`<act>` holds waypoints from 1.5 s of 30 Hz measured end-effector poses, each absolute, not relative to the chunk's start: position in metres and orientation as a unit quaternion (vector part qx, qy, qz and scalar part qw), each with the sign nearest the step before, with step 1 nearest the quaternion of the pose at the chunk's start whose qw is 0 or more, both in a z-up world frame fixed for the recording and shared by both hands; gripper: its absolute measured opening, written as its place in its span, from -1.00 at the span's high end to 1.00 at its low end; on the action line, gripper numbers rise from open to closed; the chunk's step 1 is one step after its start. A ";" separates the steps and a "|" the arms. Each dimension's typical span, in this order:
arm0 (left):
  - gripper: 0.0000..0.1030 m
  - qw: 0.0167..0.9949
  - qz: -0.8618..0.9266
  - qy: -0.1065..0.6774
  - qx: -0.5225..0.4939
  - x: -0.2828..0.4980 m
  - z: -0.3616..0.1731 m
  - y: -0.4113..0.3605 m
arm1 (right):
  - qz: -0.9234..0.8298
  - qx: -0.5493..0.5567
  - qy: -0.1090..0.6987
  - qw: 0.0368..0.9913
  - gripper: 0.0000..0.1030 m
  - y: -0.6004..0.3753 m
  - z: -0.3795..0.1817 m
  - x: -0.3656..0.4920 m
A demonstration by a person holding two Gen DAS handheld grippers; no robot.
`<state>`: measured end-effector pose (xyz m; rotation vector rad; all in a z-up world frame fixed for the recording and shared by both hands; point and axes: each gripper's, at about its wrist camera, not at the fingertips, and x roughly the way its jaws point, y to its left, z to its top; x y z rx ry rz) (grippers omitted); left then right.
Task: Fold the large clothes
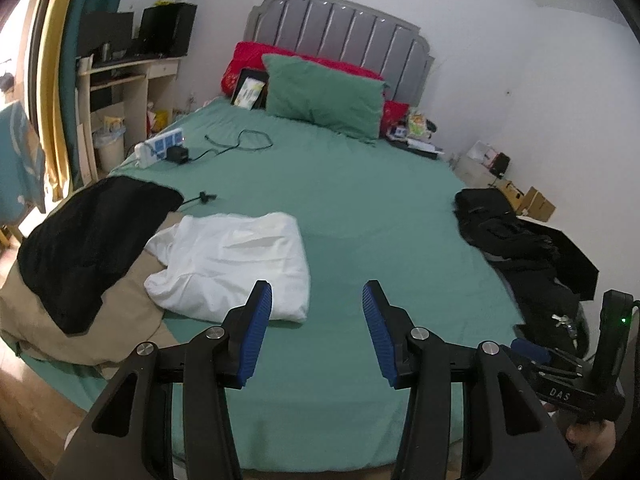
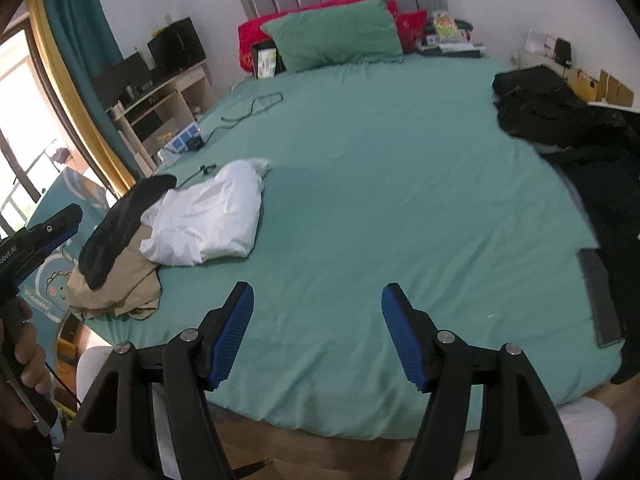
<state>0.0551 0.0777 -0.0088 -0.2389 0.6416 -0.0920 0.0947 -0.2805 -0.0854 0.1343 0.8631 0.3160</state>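
A folded white garment (image 1: 236,258) lies on the green bed sheet (image 1: 360,208) at the left, also in the right wrist view (image 2: 208,220). Beside it lie a folded black garment (image 1: 88,236) on a folded tan one (image 1: 60,316), at the bed's left edge. A pile of unfolded black clothes (image 1: 528,248) lies along the right edge, also in the right wrist view (image 2: 580,140). My left gripper (image 1: 317,300) is open and empty above the sheet near the bed's foot. My right gripper (image 2: 317,300) is open and empty there too.
A green pillow (image 1: 324,94), red pillows (image 1: 256,60) and a tablet (image 1: 250,90) lie at the headboard. A power strip (image 1: 160,146) with a charger and cable (image 1: 240,140) lies on the bed's left. A dark flat device (image 2: 600,304) lies at the right edge. A desk (image 1: 128,80) stands left.
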 end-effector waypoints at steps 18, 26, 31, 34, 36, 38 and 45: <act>-0.03 0.977 -0.056 0.199 -0.059 -0.007 0.093 0.037 | 0.143 0.033 0.262 0.954 -0.47 -0.307 0.041 0.043; -0.24 0.986 -0.032 0.156 -0.056 -0.037 0.125 0.039 | 0.160 0.021 0.215 0.963 -0.72 -0.302 0.068 0.026; -0.52 0.988 -0.033 0.142 -0.051 -0.050 0.135 0.041 | 0.176 0.013 0.195 0.965 -0.92 -0.296 0.077 0.017; -0.64 0.990 -0.025 0.128 -0.049 -0.057 0.139 0.043 | 0.193 0.013 0.182 0.964 -0.96 -0.294 0.082 0.011; -0.65 0.991 -0.016 0.127 -0.048 -0.057 0.138 0.044 | 0.194 0.010 0.174 0.965 -0.96 -0.290 0.086 0.007; -0.65 0.990 -0.012 0.132 -0.049 -0.056 0.137 0.046 | 0.194 0.003 0.168 0.967 -0.96 -0.288 0.088 0.005; -0.65 0.990 -0.006 0.131 -0.060 -0.052 0.126 0.057 | 0.202 0.001 0.157 0.967 -0.96 -0.280 0.089 0.002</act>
